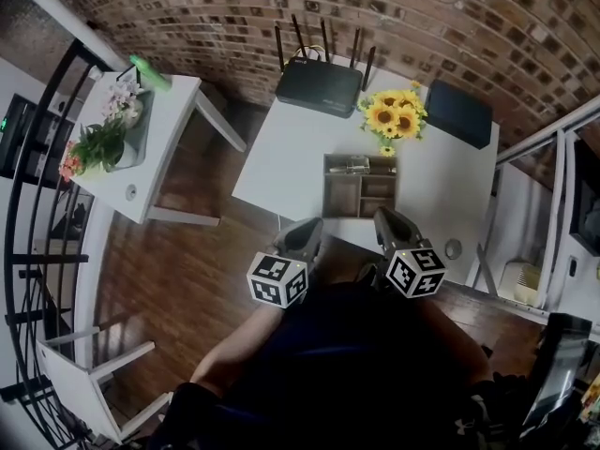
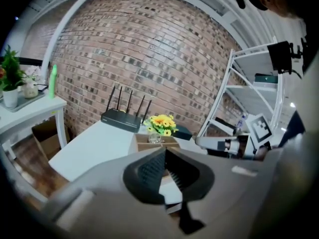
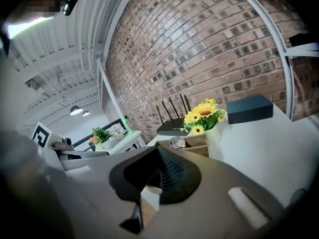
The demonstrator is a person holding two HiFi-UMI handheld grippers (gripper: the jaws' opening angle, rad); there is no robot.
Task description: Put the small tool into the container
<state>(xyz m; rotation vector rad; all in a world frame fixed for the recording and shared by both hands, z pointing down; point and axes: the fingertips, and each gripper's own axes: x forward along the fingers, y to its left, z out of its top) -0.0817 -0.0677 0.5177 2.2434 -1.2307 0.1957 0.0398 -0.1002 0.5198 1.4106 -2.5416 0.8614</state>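
Note:
A wooden container point(image 1: 329, 187) with several compartments stands on the white table point(image 1: 281, 157), near its front edge. A small shiny tool point(image 1: 356, 164) lies in its long rear compartment. My left gripper point(image 1: 305, 229) hovers just off the table's front edge, left of the container, its jaws shut with nothing between them. My right gripper point(image 1: 385, 217) is beside it, at the container's front right corner, also shut and empty. In the left gripper view the container point(image 2: 145, 144) lies ahead past the shut gripper point(image 2: 165, 150). The right gripper view shows the shut gripper point(image 3: 157, 148) and, beyond it, the container point(image 3: 198, 142).
A black router point(image 1: 319, 86) with antennas, a bunch of sunflowers point(image 1: 394, 115) and a dark box point(image 1: 459, 112) stand along the table's back by the brick wall. A smaller white side table point(image 1: 141, 167) with potted plants is at the left. White shelving point(image 1: 553, 204) is at the right.

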